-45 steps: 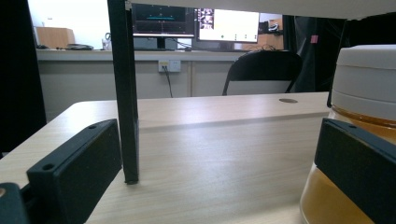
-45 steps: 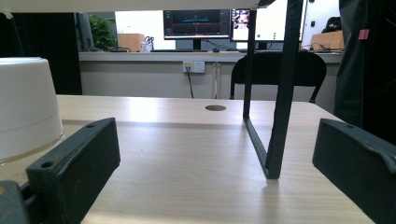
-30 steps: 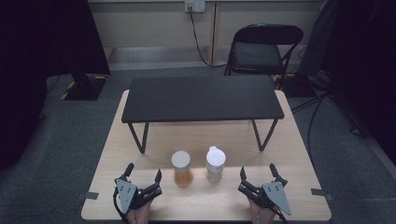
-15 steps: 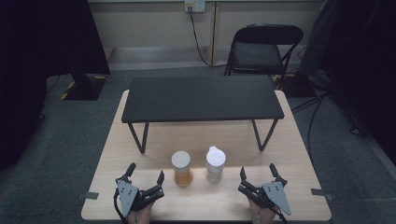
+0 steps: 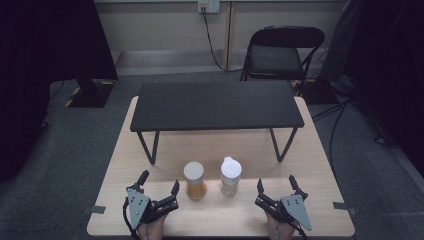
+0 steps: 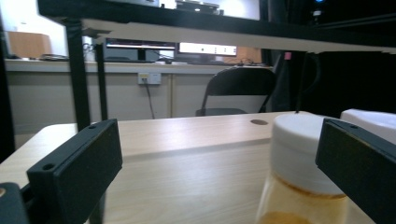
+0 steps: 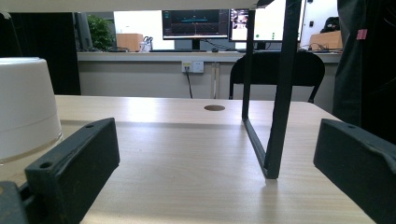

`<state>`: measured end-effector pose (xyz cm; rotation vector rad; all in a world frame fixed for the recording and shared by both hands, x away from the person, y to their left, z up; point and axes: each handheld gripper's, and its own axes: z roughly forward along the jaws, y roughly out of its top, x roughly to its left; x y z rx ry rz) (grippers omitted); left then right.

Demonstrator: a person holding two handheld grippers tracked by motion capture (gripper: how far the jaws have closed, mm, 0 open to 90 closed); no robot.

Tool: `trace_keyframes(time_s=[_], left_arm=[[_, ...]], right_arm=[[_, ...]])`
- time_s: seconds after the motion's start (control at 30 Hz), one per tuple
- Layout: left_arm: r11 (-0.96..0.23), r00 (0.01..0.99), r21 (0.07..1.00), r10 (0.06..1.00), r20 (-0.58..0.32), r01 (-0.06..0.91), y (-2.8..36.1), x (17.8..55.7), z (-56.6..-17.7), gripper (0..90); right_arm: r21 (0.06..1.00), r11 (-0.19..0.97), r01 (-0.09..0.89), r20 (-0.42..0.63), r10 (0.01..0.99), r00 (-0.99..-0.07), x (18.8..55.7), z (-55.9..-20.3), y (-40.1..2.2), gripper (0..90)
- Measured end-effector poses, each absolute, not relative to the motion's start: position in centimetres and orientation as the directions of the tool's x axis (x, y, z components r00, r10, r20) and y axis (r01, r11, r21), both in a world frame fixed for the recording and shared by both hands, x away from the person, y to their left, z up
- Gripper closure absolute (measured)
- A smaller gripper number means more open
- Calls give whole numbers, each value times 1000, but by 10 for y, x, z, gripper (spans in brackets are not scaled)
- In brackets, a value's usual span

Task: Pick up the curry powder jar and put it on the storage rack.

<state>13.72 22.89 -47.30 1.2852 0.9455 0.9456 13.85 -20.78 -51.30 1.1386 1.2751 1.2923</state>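
On the tabletop (image 5: 165,165), near its front edge, two white-capped jars stand upright side by side, amber jar (image 5: 194,180) and pale jar (image 5: 230,175); left gripper (image 5: 159,183) and right gripper (image 5: 275,184) flank them, jaws wide, holding nothing.

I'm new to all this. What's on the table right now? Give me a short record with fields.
Surface: light wooden table
Raised shelf: black shelf on thin legs, standing across the far half of the table
Left jar: amber-filled jar with white lid, upright
Right jar: pale jar with white lid, upright, beside the first, apart from it
Left gripper: open, near the table's front edge, holding nothing
Right gripper: open, near the front edge, holding nothing
Behind the table: black folding chair
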Motion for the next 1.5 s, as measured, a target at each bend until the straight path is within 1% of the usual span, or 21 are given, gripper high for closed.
trace_keyframes(time_s=[0.13,0.5,0.53,0.57,0.87,0.93,1.03,1.2,1.27,1.37,1.43,1.47,1.5], left_arm=[[34,361,998,932,-14,-50,222,141,-465,0],[45,451,998,892,-24,-37,211,159,-454,0],[45,451,998,892,-24,-37,211,159,-454,2],[50,472,998,881,-30,-29,211,162,-453,18],[30,476,1000,879,-23,-9,199,169,-459,25],[27,485,999,874,-36,25,197,171,-459,52],[10,485,1000,874,-22,26,193,171,-462,73],[7,480,999,877,-29,49,188,173,-464,121],[-1,462,999,887,-22,50,186,173,-465,140],[12,464,998,885,-40,62,187,174,-466,169],[15,453,998,891,-41,62,186,174,-468,170],[19,463,997,885,-50,71,188,175,-469,217],[15,464,997,885,-47,72,187,175,-469,218]], right_arm=[[1000,4,-20,-6,994,-106,139,-513,-208,0],[1000,4,-19,-6,994,-111,139,-513,-209,0],[1000,4,-20,-6,994,-111,139,-513,-209,0],[1000,4,-20,-7,994,-111,139,-513,-209,0],[1000,4,-20,-6,993,-115,139,-513,-209,0],[1000,4,-20,-6,993,-115,139,-513,-209,0],[1000,4,-20,-6,994,-113,139,-513,-209,0],[1000,3,-20,-6,994,-113,138,-513,-209,0],[1000,3,-20,-6,993,-116,138,-513,-210,0],[1000,4,-20,-6,993,-117,139,-513,-210,0],[1000,3,-20,-6,993,-119,139,-513,-210,0],[1000,4,-20,-6,993,-120,139,-513,-210,0],[1000,4,-20,-6,993,-122,139,-513,-210,0]])
